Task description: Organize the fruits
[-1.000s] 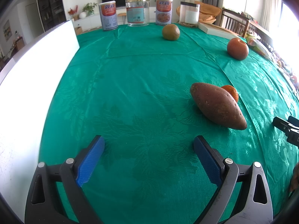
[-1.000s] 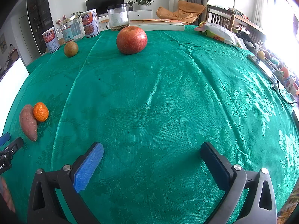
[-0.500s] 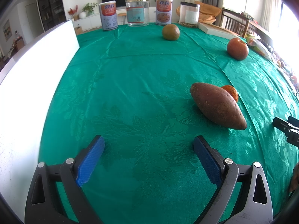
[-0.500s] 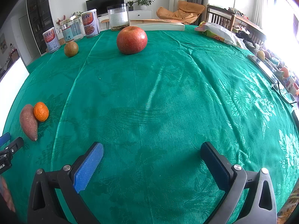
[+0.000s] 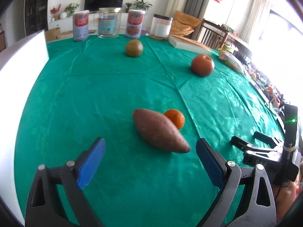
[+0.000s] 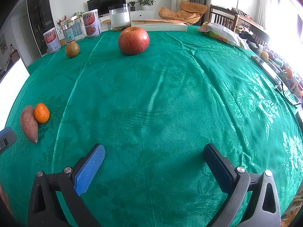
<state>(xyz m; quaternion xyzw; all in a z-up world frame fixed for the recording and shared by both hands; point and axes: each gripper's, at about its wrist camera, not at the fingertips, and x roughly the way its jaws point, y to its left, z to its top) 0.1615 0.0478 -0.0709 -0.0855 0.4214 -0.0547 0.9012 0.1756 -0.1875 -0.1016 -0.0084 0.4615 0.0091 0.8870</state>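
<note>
- Fruit lies scattered on the green tablecloth [image 6: 170,94], nothing gathered yet, so by my reading the sorting has hardly begun.
- The left gripper [image 5: 149,153] hangs low over the cloth with its blue pads wide apart and nothing between them; the sweet potato [image 5: 159,130] sits just ahead at 12 o'clock, its pointed end toward the right pad, which suggests a line-up for a first grab.
- A small orange [image 5: 175,118] touches the sweet potato's far side, at about 1 o'clock from the left gripper; closing on the potato could nudge it and set it rolling.
- The right gripper [image 6: 153,162] is likewise spread and empty, over bare cloth; the apple [image 6: 133,40] stands well apart at 12 o'clock, upright with its stem dimple up.
- A brownish-green round fruit [image 6: 72,49] rests at 11 o'clock from the right gripper, near the tins.
- Two tins [image 5: 81,26] flank a glass jar with a gold lid [image 5: 108,23] at the far edge; what the tins hold cannot be told.
- A clear canister with a dark lid [image 6: 120,18] shows a thin layer of something brown at its bottom.
- A white board [image 5: 20,71] stands along the table's 9 o'clock side; a book [image 6: 161,25] and a snack bag [image 6: 221,33] lie beyond the apple.
</note>
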